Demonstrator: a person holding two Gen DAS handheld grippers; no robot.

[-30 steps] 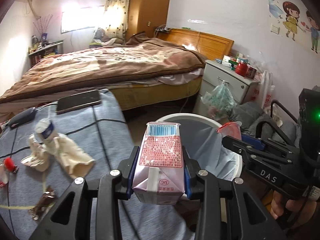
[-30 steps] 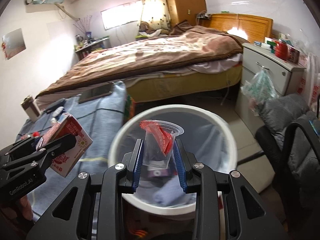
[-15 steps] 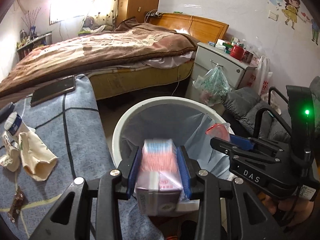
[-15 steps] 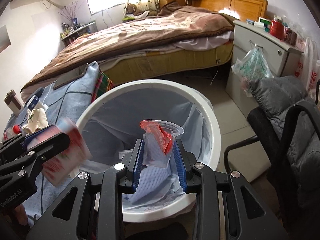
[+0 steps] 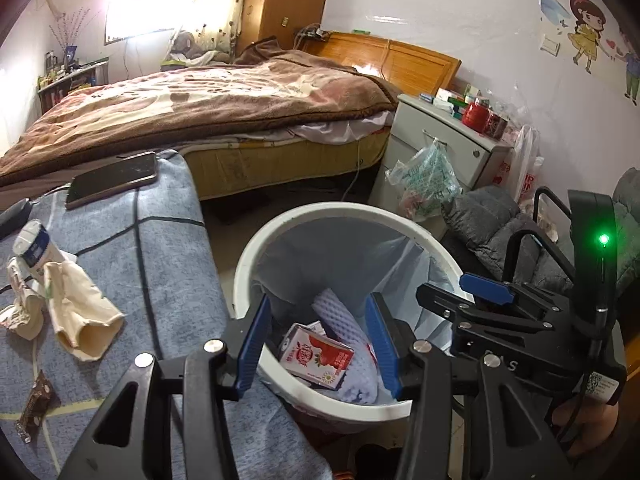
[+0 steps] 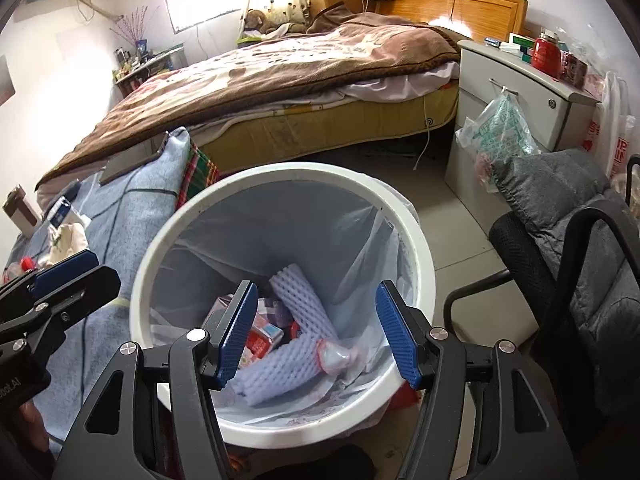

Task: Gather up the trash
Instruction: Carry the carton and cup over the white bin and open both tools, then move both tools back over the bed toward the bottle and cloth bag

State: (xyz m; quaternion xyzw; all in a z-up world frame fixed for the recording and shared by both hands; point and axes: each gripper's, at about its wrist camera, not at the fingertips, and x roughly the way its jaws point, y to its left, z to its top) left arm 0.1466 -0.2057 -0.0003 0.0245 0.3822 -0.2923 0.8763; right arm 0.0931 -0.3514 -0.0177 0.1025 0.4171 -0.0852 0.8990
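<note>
A white trash bin with a pale blue liner stands beside the table; it also shows in the right wrist view. My left gripper is open and empty above the bin. The strawberry milk carton lies inside the bin. My right gripper is open and empty over the bin. The clear plastic cup lies in the bin beside white foam sleeves. On the table remain a crumpled tissue, a small bottle and a brown wrapper.
A blue checked cloth covers the table, with a phone at its far edge. A bed lies behind. A nightstand with a hanging plastic bag and a grey-cushioned chair stand right of the bin.
Both grippers moved over the bin and opened. The milk carton dropped from the left gripper and the plastic cup from the right gripper into the bin.
</note>
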